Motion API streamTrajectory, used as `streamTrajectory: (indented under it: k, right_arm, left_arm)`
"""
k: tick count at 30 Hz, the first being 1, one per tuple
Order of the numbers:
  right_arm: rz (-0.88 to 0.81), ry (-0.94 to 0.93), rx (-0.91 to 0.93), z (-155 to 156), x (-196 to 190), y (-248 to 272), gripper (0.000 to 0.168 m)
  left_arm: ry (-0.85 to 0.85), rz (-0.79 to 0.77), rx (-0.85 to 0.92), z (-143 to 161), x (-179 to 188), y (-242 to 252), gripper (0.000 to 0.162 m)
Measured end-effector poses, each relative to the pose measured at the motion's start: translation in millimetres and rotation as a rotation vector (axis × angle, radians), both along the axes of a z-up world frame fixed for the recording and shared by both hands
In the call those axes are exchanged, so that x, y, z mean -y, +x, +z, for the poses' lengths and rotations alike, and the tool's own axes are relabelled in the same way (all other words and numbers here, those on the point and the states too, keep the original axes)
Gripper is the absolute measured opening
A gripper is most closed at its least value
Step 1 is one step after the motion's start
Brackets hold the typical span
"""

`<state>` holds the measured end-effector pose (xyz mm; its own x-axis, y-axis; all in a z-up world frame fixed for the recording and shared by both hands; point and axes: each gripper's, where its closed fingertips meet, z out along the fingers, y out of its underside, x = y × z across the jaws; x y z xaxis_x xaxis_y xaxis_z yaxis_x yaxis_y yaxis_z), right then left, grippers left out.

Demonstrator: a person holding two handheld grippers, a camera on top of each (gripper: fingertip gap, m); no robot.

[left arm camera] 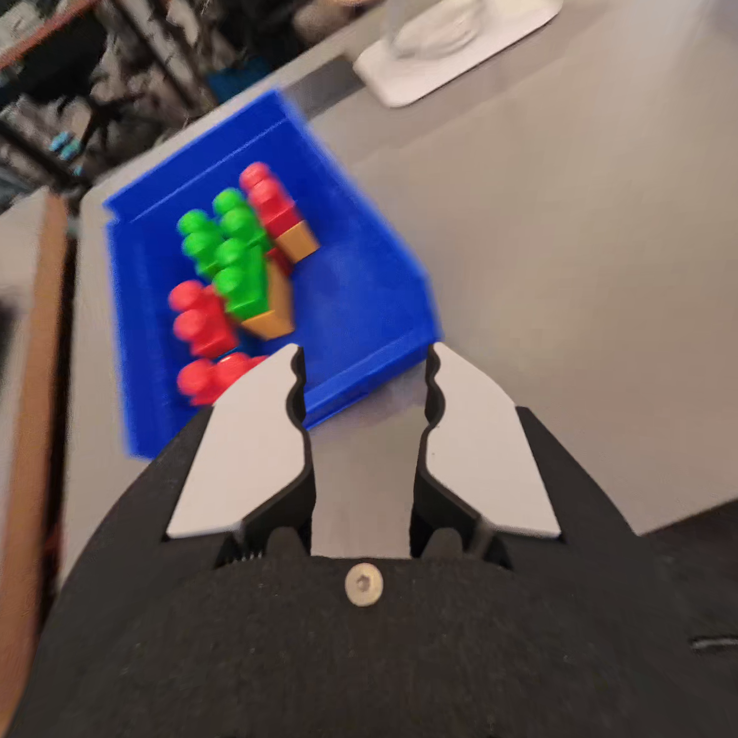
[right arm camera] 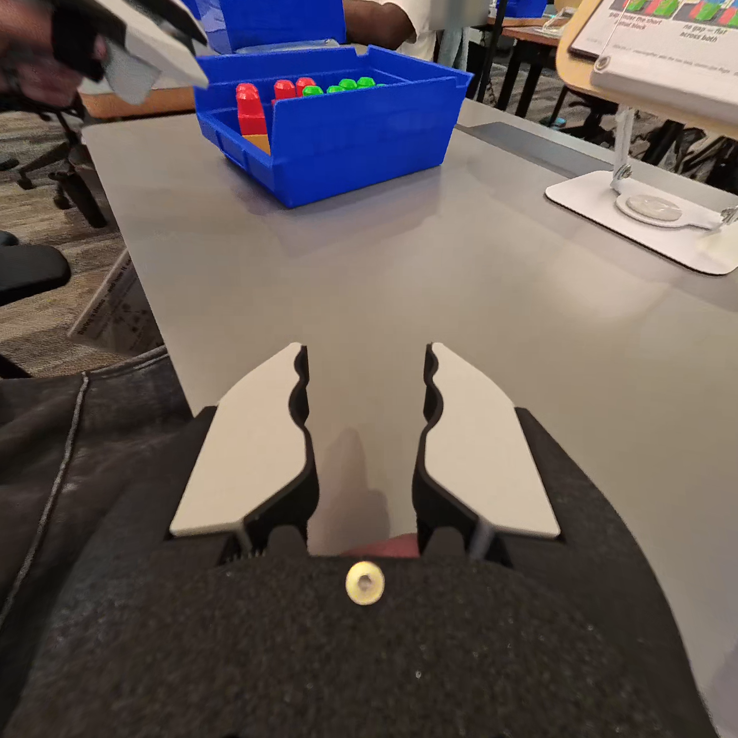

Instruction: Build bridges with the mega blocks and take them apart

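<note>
right now the left gripper (left arm camera: 365,359) is up in the air over the near edge of the blue bin (left arm camera: 371,287), and its two fingers are spread apart with nothing between them. down in the bin lie the mega blocks, all in a little heap toward one side: green blocks (left arm camera: 231,247) in the middle, red blocks (left arm camera: 199,319) around them, and some tan blocks (left arm camera: 275,303) stuck under the green and red ones. that picture is a bit blurry, so i cannot count the blocks. the bin sits on a grey table (left arm camera: 559,279). the right gripper (right arm camera: 365,359) is low over the bare near part of the table, well apart from the bin, and its fingers are spread wide too, with nothing in them. from this side the red blocks (right arm camera: 249,110) and the green blocks (right arm camera: 343,86) poke up over the bin wall (right arm camera: 359,131). off to the right a white stand (right arm camera: 639,215) sits on the table, and it holds up a board with pictures (right arm camera: 659,36). the left gripper (right arm camera: 131,52) shows at the top left, up high just beside the bin. a dark sleeve (right arm camera: 60,459) is at the left edge. another person's arm (right arm camera: 379,24) is behind the bin.
</note>
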<state>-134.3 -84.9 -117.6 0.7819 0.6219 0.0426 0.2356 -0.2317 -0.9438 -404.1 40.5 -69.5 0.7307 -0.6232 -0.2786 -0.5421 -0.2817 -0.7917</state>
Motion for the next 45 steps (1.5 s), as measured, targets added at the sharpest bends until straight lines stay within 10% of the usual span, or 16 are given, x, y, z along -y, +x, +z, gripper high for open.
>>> streamTrajectory:
  k: [13,45]
  right_arm:
    - [0.074,-0.069,-0.053,-7,-4,-1,0.052]
    - [0.102,-0.160,-0.134,-11,-4,4,0.051]
  left_arm:
    - [-0.284,0.260,-0.278,-46,-107,-97,0.079]
    - [-0.338,0.237,-0.318,-71,-105,-88,0.073]
